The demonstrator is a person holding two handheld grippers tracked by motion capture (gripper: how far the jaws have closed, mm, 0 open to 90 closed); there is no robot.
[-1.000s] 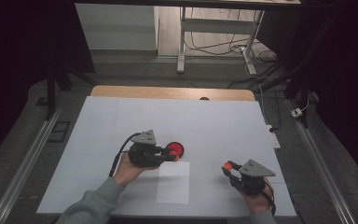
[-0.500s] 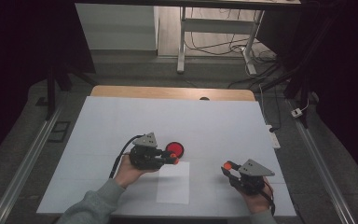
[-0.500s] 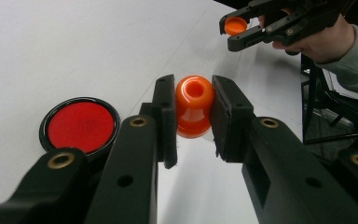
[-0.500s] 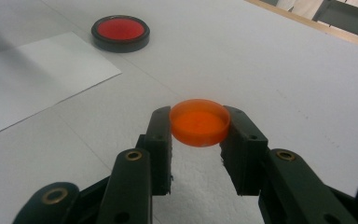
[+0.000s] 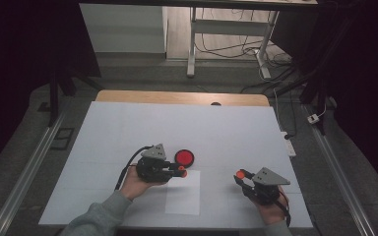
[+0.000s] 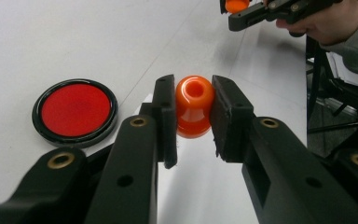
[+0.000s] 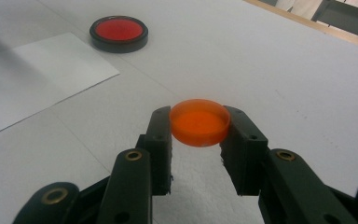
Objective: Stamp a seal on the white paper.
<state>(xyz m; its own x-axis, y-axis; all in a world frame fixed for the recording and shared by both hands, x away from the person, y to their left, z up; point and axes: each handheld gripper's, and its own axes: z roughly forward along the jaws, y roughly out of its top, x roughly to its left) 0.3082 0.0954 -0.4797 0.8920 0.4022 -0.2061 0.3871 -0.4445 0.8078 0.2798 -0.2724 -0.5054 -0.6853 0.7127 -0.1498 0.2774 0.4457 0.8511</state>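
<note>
My left gripper (image 6: 193, 116) is shut on a small orange bottle-like piece (image 6: 194, 106), its open mouth pointing away from the camera; the high view shows this left gripper (image 5: 181, 171) lying level over the near middle of the table. A round red disc with a black rim (image 5: 184, 157) (image 6: 75, 110) (image 7: 119, 31) rests flat on the table just beyond it. My right gripper (image 7: 198, 128) is shut on a flat orange cap (image 7: 199, 121), held just above the table at the right (image 5: 239, 174). The two grippers are apart.
A white sheet of paper (image 5: 183, 191) (image 7: 37, 70) lies on the light table cover (image 5: 226, 132) between the hands. A wooden table edge (image 5: 177, 97) runs along the far side. Desk legs and cables (image 5: 256, 44) stand on the floor behind.
The left gripper with the orange piece has crept slightly toward the near edge. The right gripper has kept still.
</note>
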